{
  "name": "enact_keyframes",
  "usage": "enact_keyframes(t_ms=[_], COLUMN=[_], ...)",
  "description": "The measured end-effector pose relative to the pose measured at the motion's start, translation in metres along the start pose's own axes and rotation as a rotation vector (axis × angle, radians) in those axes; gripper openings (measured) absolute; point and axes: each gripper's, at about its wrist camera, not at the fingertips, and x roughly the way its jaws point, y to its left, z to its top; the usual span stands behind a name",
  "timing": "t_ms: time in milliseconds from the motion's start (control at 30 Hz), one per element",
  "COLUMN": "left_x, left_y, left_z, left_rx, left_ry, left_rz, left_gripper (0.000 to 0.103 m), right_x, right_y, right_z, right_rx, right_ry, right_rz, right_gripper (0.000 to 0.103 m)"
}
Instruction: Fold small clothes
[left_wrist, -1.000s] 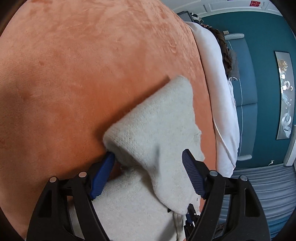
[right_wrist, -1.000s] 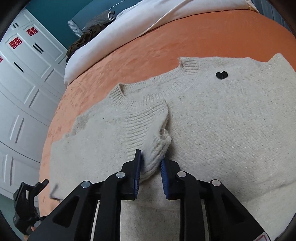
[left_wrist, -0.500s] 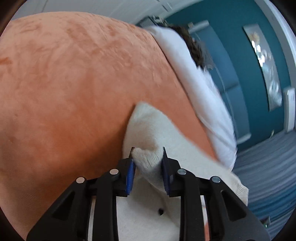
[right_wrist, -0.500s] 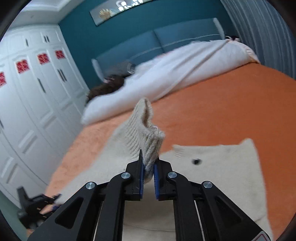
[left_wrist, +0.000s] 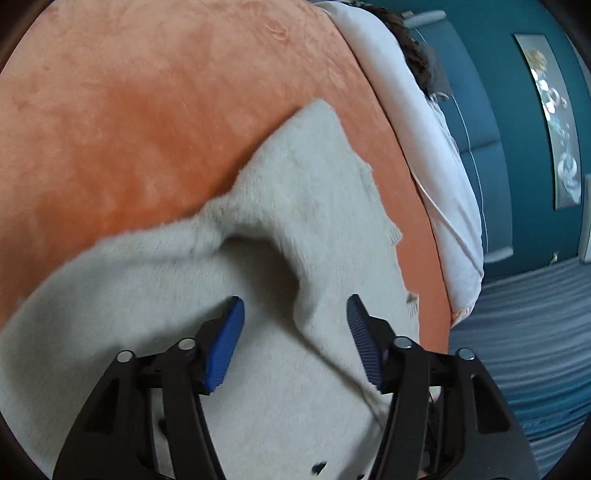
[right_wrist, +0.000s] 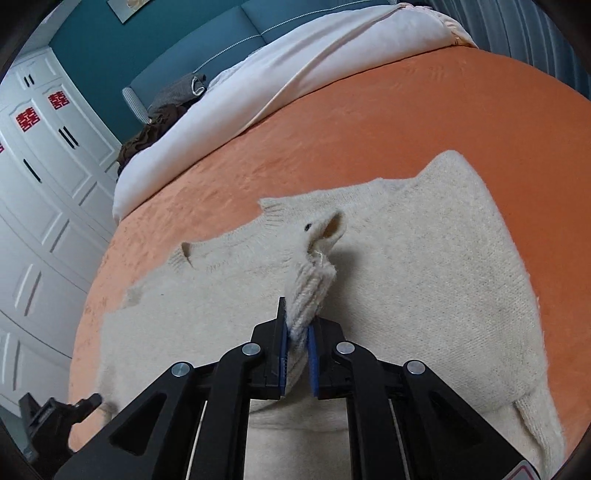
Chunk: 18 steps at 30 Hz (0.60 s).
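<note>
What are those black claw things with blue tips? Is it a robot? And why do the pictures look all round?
It isn't a robot. A person holds two tools, one in each hand, and each tool is a gripper with two blue-padded fingers. A small camera sits on each one and looks forward along the fingers; its lens bends the picture, so everything looks round.

One picture comes from the left gripper. Its fingers are spread apart and hold nothing; they hang just over a cream sweater.

The other comes from the right gripper. It is pinching a ribbed cuff of that sweater and lifting it.

The sweater lies spread on an orange blanket on a bed, with a white duvet behind it.
</note>
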Motion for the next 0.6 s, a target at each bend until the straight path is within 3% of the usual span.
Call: enact_keyframes(t_ms=[67,133,167,233,333,467,500,567,600], left_x=[0.0,-0.008,-0.012,-0.011,-0.003,-0.007,-0.006,-0.004,-0.005], left_y=[-0.003,-0.005,-0.005,-0.001,0.007,0.008,0.009,0.007,0.007], left_z=[0.016,0.032,0.038,0.043,0.037,0.033,0.033,0.034,0.034], left_rx=[0.004,0.032,0.05,0.113,0.189,0.243,0.24,0.24,0.239], left_ry=[-0.05,-0.108,-0.131,-0.139,-0.124,-0.145,-0.145,-0.145,-0.143], left_rz=[0.002,0.032,0.051,0.112,0.19,0.202,0.201,0.206,0.208], left_gripper=[0.022,0.014,0.014,0.012,0.008,0.009,0.009,0.01,0.01], right_x=[-0.014,-0.033,-0.046,-0.044,0.025,-0.011,-0.007,0.028,0.025], right_y=[0.009,0.018,0.02,0.016,-0.002,0.004,0.003,-0.001,0.0], right_z=[0.006,0.013,0.013,0.007,-0.023,-0.019,-0.019,-0.023,-0.024], right_rx=[-0.015,-0.036,-0.05,-0.093,-0.147,-0.09,-0.096,-0.123,-0.116], right_ry=[-0.022,-0.079,-0.121,-0.148,0.107,-0.064,-0.063,0.073,0.054], right_rz=[0.037,0.081,0.104,0.043,-0.139,-0.017,-0.037,-0.128,-0.113], right_gripper=[0.009,0.009,0.009,0.008,0.008,0.008,0.008,0.008,0.008])
